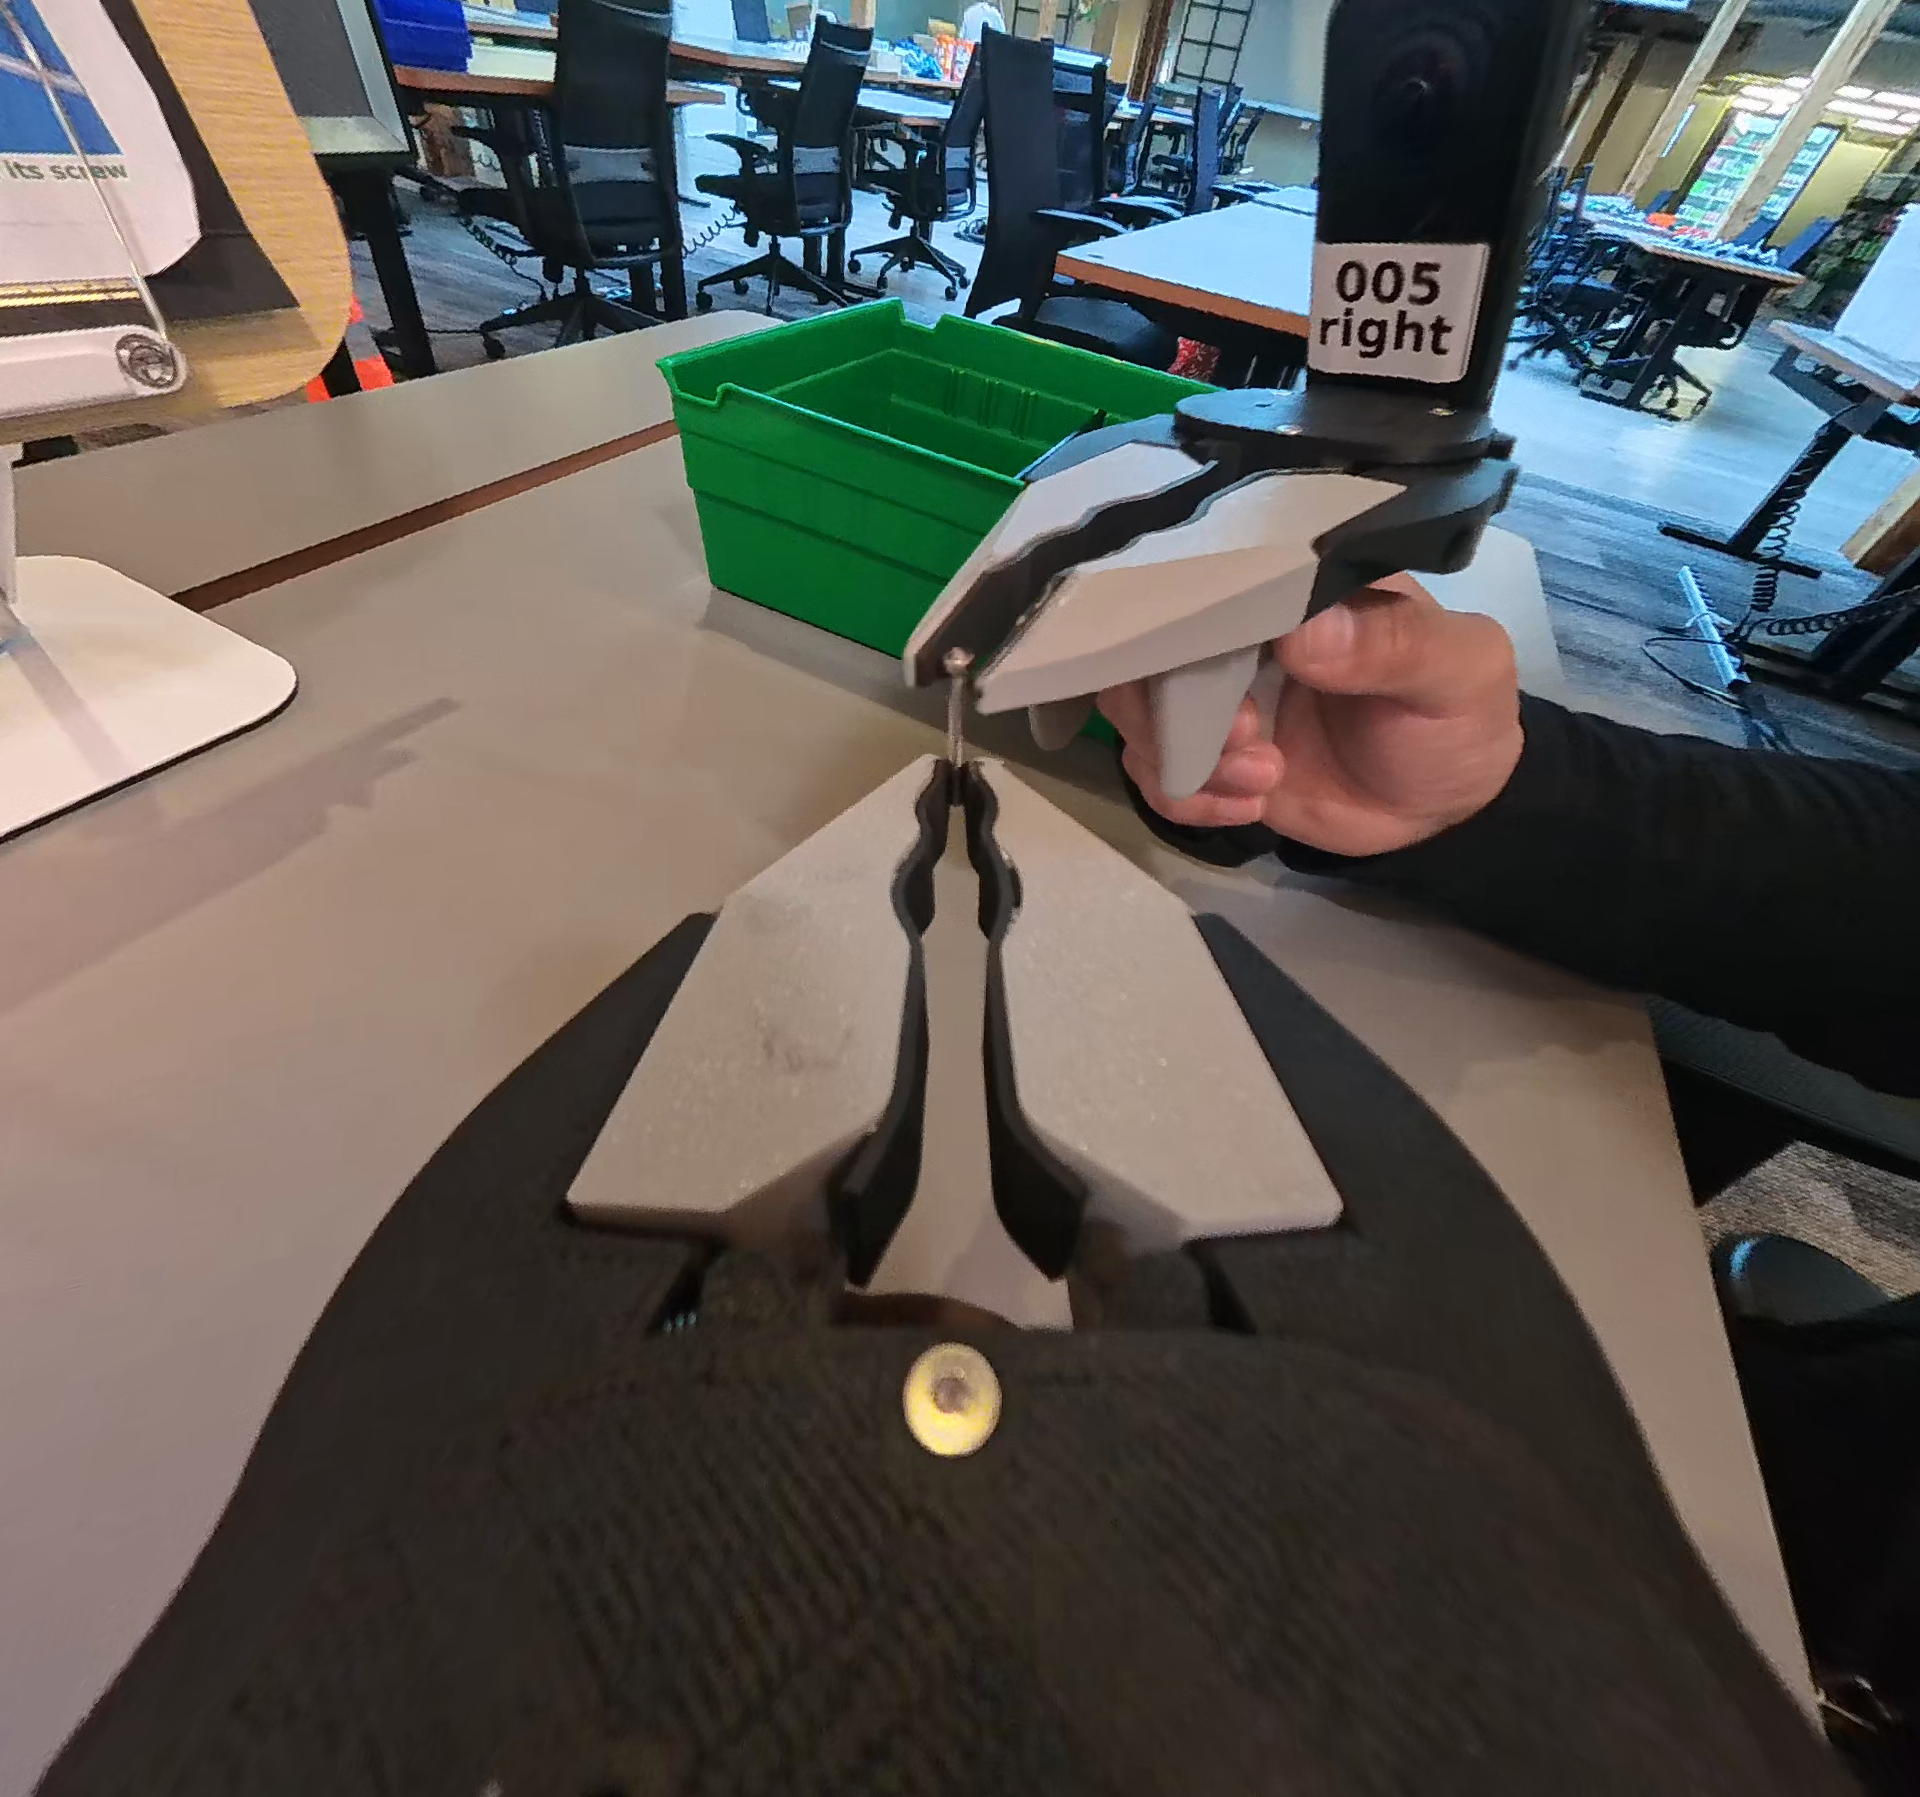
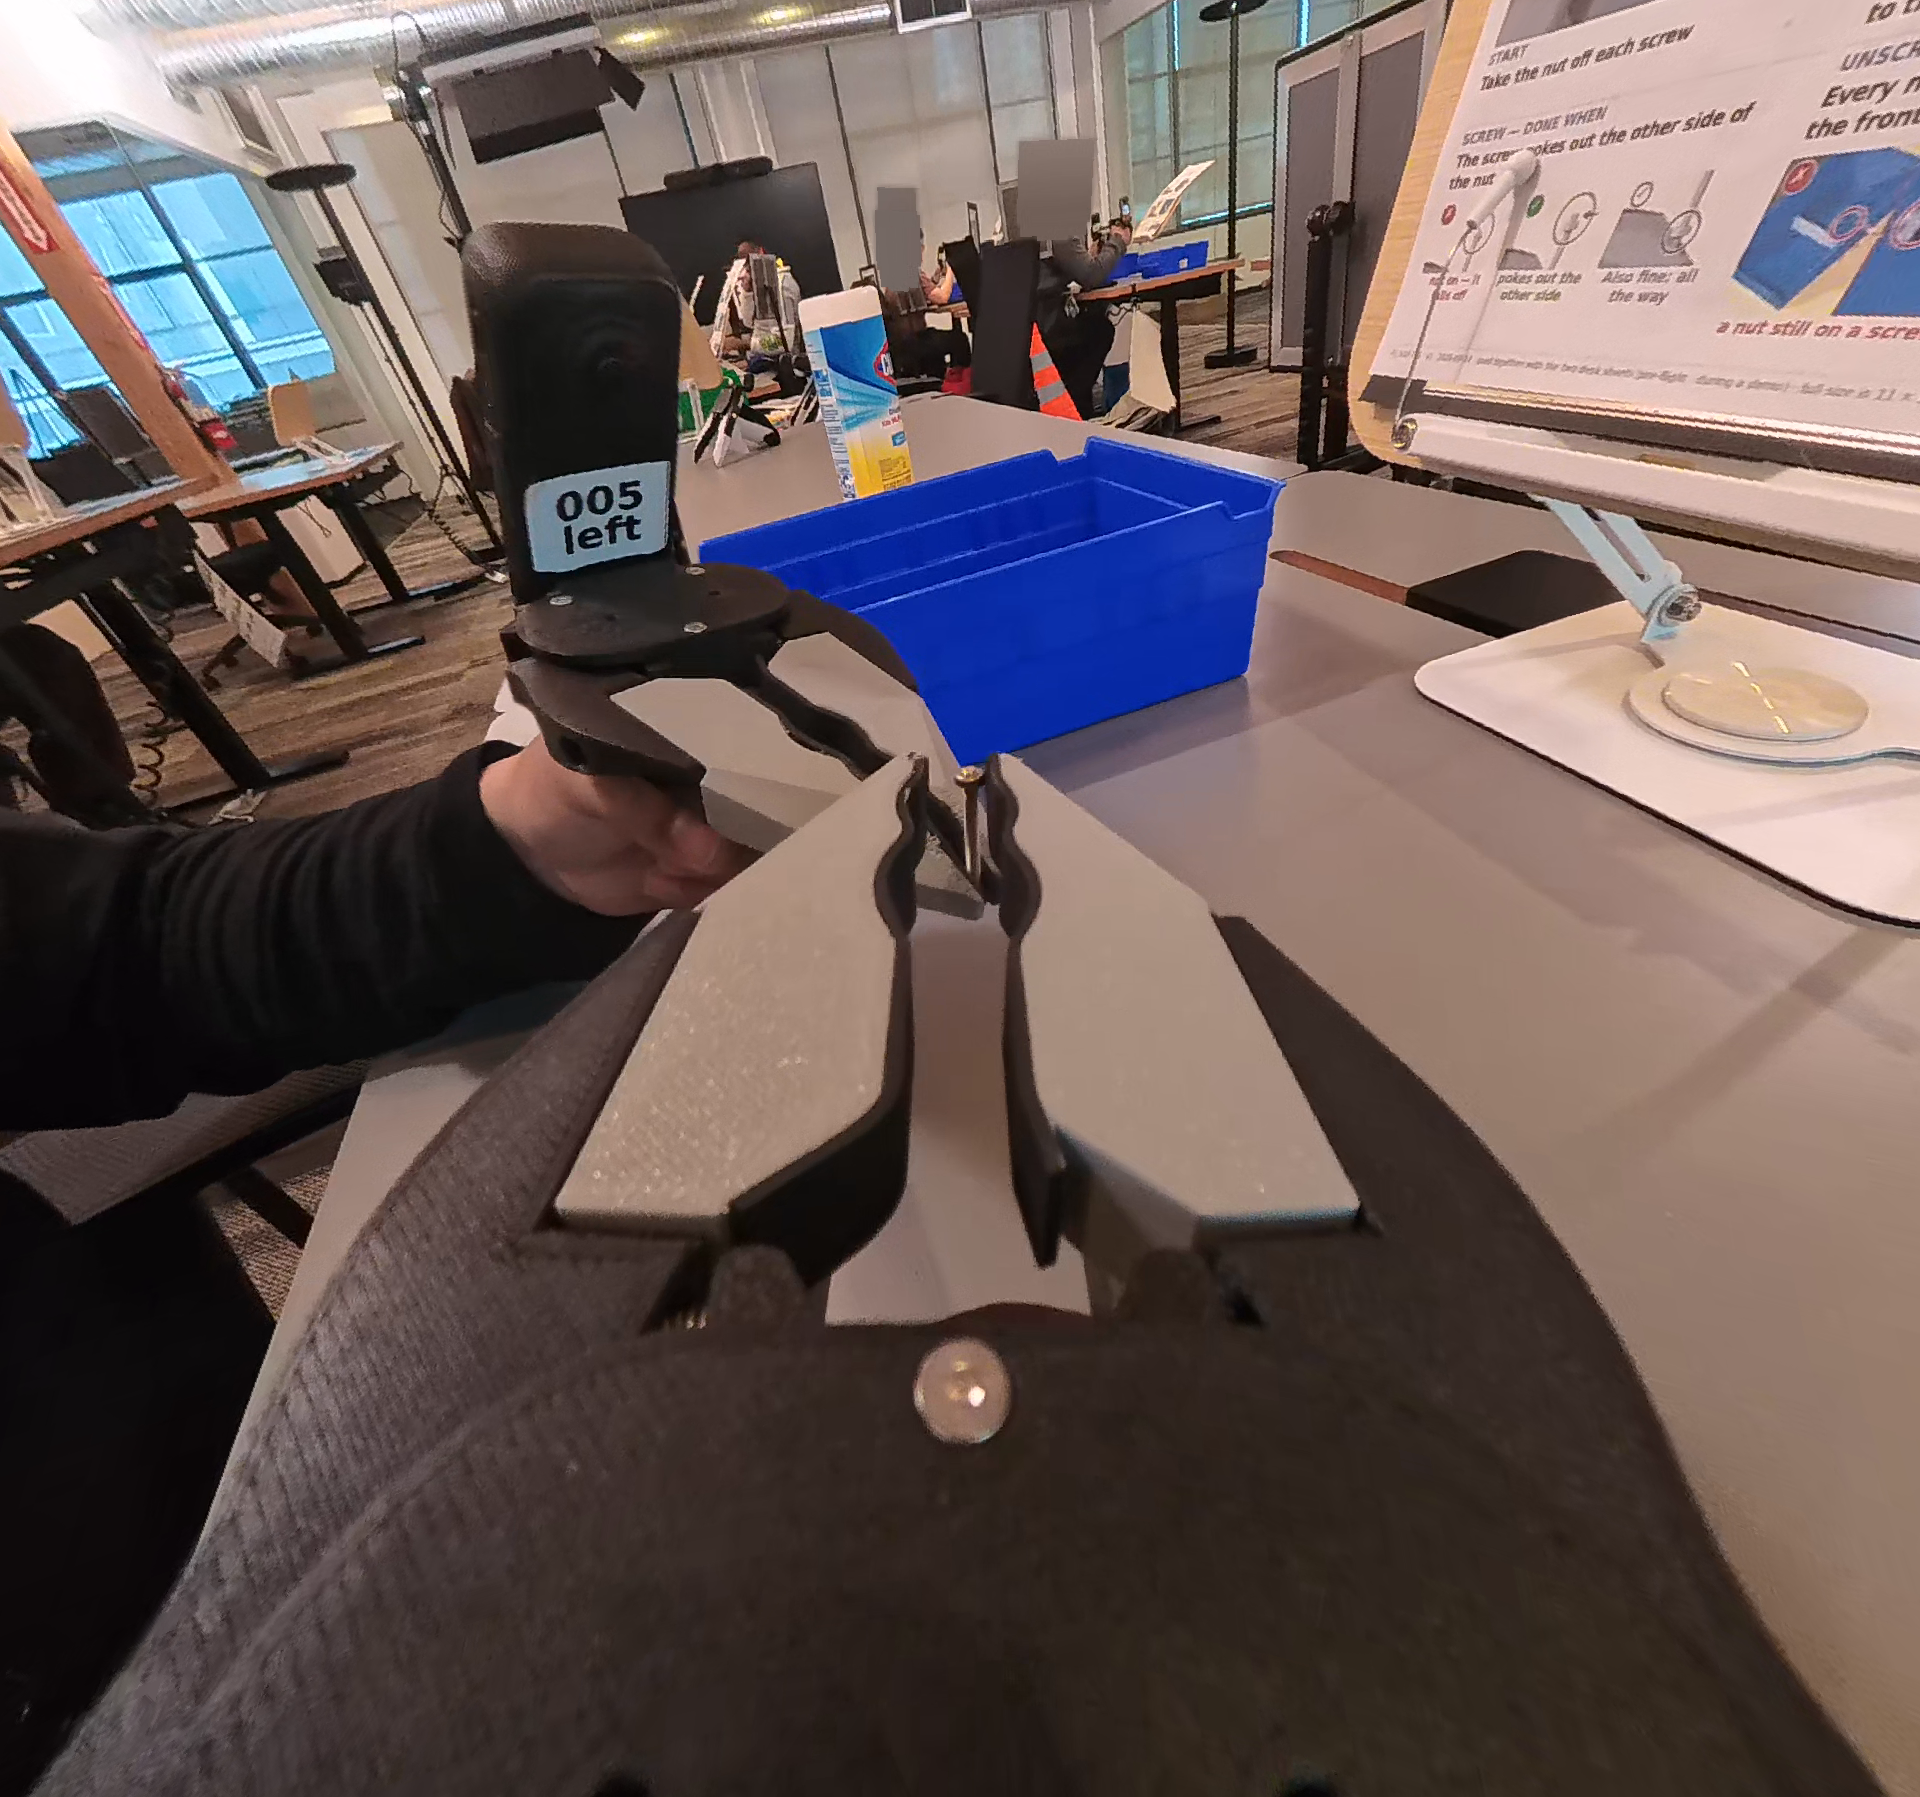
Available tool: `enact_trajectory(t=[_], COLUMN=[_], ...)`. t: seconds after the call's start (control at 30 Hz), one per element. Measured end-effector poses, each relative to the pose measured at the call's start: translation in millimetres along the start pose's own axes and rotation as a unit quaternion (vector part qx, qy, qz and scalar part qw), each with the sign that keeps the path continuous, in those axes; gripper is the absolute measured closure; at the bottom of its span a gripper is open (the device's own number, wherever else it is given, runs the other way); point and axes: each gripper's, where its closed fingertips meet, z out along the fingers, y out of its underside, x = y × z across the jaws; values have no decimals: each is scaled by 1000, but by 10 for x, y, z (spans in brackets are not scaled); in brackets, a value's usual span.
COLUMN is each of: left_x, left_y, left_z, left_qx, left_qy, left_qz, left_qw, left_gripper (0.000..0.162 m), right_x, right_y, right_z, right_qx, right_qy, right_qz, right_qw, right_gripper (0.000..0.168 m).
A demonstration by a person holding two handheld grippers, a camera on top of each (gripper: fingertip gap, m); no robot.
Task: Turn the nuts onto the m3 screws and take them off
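A thin metal screw (image 1: 955, 713) stands upright between my two grippers above the grey table (image 1: 416, 864). My left gripper (image 1: 956, 773) is shut on the screw's lower end. My right gripper (image 1: 951, 675), held by a hand (image 1: 1382, 719), comes in from the right and its tips close on the screw's head. In the right wrist view the screw (image 2: 972, 828) sits between my right gripper's (image 2: 956, 773) tips, against the right finger, with a small gap on the left. The left gripper (image 2: 961, 880) holds the screw from below. No nut shows clearly.
A green bin (image 1: 862, 500) stands on the table behind the grippers in the left wrist view. A blue bin (image 2: 1039, 646) stands behind them in the right wrist view, with a wipes canister (image 2: 857, 397) beyond. A sheet stand with a white base (image 2: 1558, 708) is at the right. My left and right fingertips are right by each other.
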Motion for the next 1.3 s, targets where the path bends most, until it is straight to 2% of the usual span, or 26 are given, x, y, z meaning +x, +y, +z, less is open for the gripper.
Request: enact_trajectory(t=[0.2,0.77,1.07,1.3], left_x=[65,119,-60,-53], left_y=[4,26,-15,-5], left_z=[18,40,-29,-21], left_qx=[-4,-10,2,-1], left_qy=[8,17,-15,-16], left_qz=[6,13,1,3], left_qw=[1000,1000,1000,1000], left_gripper=[162,162,162,162], right_x=[-18,-56,26,19], right_y=[27,55,-44,-3], right_z=[29,54,-40,-5], right_qx=[-5,-9,12,0], right_qy=[2,-17,-1,6], right_qz=[-9,5,12,-2], right_qw=[1000,1000,1000,1000], right_gripper=[167,167,159,159])
